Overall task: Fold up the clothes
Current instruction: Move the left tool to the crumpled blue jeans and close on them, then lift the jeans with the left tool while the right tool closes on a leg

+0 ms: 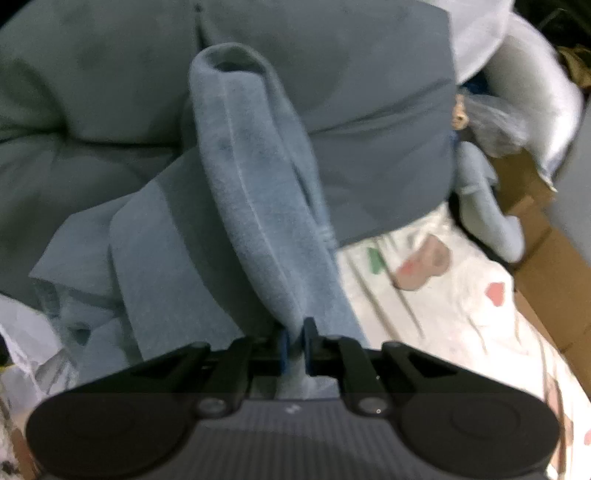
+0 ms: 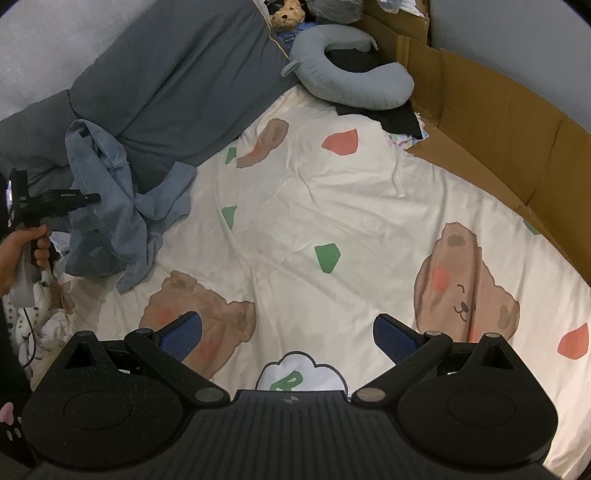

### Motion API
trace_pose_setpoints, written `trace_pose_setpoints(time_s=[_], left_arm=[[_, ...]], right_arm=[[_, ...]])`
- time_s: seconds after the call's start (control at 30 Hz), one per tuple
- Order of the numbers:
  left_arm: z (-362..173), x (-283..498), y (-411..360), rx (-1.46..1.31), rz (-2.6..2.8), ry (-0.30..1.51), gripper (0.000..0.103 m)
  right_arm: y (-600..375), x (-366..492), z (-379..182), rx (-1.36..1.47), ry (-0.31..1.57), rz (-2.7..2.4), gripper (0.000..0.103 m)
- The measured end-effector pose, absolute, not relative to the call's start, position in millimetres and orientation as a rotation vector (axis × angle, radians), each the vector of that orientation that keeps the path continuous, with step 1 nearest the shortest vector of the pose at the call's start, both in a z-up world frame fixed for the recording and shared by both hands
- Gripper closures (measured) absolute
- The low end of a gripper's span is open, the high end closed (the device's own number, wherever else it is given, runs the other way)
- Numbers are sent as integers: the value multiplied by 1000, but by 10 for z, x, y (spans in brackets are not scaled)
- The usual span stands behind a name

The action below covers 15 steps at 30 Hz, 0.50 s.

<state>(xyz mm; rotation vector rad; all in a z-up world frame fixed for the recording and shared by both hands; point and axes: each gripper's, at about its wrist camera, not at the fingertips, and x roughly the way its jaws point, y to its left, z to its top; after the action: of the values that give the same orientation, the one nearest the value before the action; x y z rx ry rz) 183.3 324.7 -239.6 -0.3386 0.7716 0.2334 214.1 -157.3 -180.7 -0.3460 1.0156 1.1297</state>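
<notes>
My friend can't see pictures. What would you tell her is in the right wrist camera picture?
The right gripper hangs open over a cream bear-print sheet. At the left edge the left gripper pinches a crumpled blue garment beside a grey duvet.

Black ribbed gripper bodies (image 2: pixel 291 435) — blue textured fingers (image 2: pixel 183 334), grey pivot screws (image 2: pixel 211 395).

A bedroom at home: a bed (image 2: pixel 332 206) with a cartoon-bear sheet, a grey duvet (image 2: pixel 177 85), a teddy bear (image 2: pixel 290 14) and a neck pillow (image 2: pixel 354 77).
</notes>
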Motion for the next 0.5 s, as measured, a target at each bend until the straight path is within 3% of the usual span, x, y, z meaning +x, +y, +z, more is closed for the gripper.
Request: trace_pose_setpoints(time_s=[0.5], left_arm=[[-1920, 1824, 2302, -273, -68, 783, 97]], right_arm=[[-1344, 2023, -1758, -274, 974, 1211, 2]])
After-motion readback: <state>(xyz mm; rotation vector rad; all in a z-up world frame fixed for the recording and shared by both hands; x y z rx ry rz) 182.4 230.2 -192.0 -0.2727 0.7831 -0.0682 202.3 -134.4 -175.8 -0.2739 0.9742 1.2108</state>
